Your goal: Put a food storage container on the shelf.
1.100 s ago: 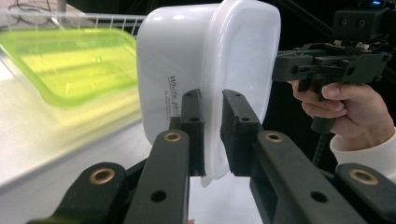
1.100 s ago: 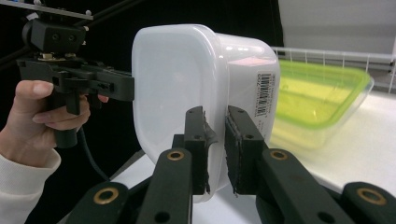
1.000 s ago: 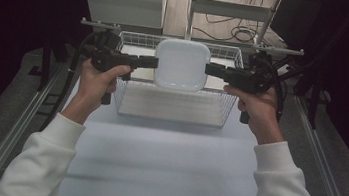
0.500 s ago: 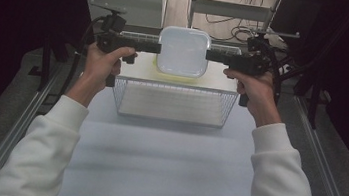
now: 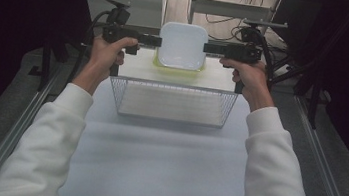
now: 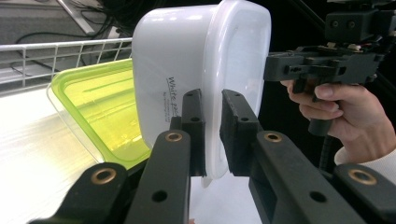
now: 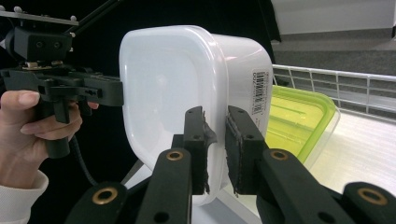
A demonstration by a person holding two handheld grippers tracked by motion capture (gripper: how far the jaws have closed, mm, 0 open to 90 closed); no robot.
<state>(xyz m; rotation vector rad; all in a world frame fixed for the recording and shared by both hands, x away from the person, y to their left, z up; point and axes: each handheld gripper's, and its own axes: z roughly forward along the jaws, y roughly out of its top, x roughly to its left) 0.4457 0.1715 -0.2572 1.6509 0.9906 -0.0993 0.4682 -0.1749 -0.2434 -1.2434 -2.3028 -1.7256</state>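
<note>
A white plastic container hangs in the air, gripped from both sides. My left gripper is shut on its left rim; in the left gripper view the pads pinch the thin flange of the white container. My right gripper is shut on the opposite rim, and its pads clamp the edge of the white container. Directly under it lies a container with a yellow-green lid, at the far side of the wire basket.
The basket's near wire wall faces the person and its white rim runs behind the green-lidded container. A white mat covers the table in front. Metal rails line both table sides. Cables and a frame stand beyond the basket.
Both grippers have carried the white container away from the person, toward the basket's far side. The green-lidded container now shows beneath it. The grip on both rims is unchanged.
</note>
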